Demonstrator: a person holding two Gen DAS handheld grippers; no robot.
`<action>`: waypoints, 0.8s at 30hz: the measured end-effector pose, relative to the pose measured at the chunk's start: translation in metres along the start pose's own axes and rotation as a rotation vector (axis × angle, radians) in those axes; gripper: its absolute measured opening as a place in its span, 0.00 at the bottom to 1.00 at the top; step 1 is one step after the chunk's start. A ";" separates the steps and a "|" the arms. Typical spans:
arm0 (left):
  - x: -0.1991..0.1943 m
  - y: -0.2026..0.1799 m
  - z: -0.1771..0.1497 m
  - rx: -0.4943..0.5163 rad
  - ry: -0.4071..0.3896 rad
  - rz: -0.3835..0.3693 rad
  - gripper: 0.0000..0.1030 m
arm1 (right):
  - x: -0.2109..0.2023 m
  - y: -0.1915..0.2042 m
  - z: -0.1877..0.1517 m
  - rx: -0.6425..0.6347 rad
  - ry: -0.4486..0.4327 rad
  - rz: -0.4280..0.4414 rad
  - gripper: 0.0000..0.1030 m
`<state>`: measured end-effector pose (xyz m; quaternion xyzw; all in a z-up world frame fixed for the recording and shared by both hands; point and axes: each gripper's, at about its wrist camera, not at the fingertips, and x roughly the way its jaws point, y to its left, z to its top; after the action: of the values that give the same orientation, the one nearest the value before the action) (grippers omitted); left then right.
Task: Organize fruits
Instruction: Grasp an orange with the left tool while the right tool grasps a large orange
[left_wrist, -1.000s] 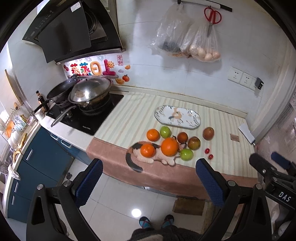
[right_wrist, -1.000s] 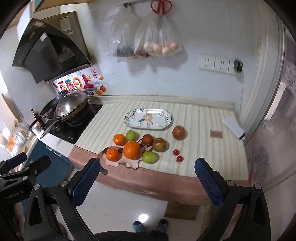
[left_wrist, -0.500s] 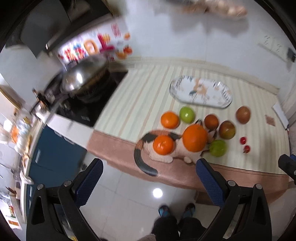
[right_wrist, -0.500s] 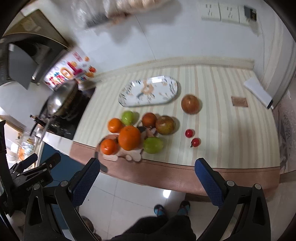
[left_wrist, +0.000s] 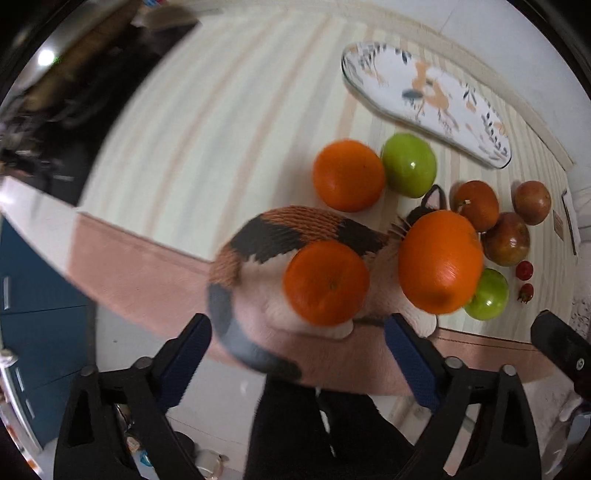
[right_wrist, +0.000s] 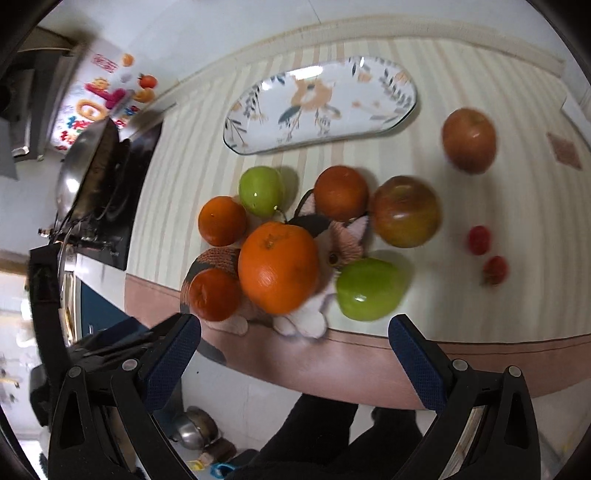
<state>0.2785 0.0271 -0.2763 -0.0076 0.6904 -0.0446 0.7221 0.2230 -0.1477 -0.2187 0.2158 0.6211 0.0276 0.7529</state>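
Several fruits lie on the striped counter around a knitted cat mat (left_wrist: 273, 236) (right_wrist: 343, 240). A large orange (left_wrist: 439, 266) (right_wrist: 279, 266) and a small orange (left_wrist: 327, 282) (right_wrist: 214, 293) sit on the mat. Around them are another orange (left_wrist: 349, 175), two green apples (left_wrist: 408, 164) (right_wrist: 369, 288), red-brown apples (right_wrist: 406, 210) and two cherry tomatoes (right_wrist: 478, 240). An empty flowered oval plate (left_wrist: 424, 99) (right_wrist: 321, 103) lies behind. My left gripper (left_wrist: 297, 354) is open just in front of the small orange. My right gripper (right_wrist: 295, 354) is open before the counter's front edge, near the large orange.
A wok (right_wrist: 88, 170) sits on the black hob (right_wrist: 110, 206) at the left. The counter's pink front edge (right_wrist: 369, 365) runs under both grippers, with floor and my legs below. A lone apple (right_wrist: 469, 138) lies at the right back.
Both grippers have moved forward and down toward the fruits, which now look much larger. Both stay open and empty.
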 end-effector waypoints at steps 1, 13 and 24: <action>0.007 0.001 0.005 0.005 0.019 -0.019 0.90 | 0.009 0.000 0.002 0.018 0.015 -0.009 1.00; 0.031 -0.009 0.026 0.090 0.027 -0.088 0.61 | 0.058 0.008 0.032 0.170 0.077 -0.020 0.99; 0.043 0.018 0.038 0.058 0.093 -0.157 0.63 | 0.095 0.014 0.043 0.175 0.147 -0.097 0.90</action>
<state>0.3196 0.0396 -0.3189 -0.0386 0.7188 -0.1214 0.6834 0.2885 -0.1177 -0.2959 0.2481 0.6843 -0.0475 0.6841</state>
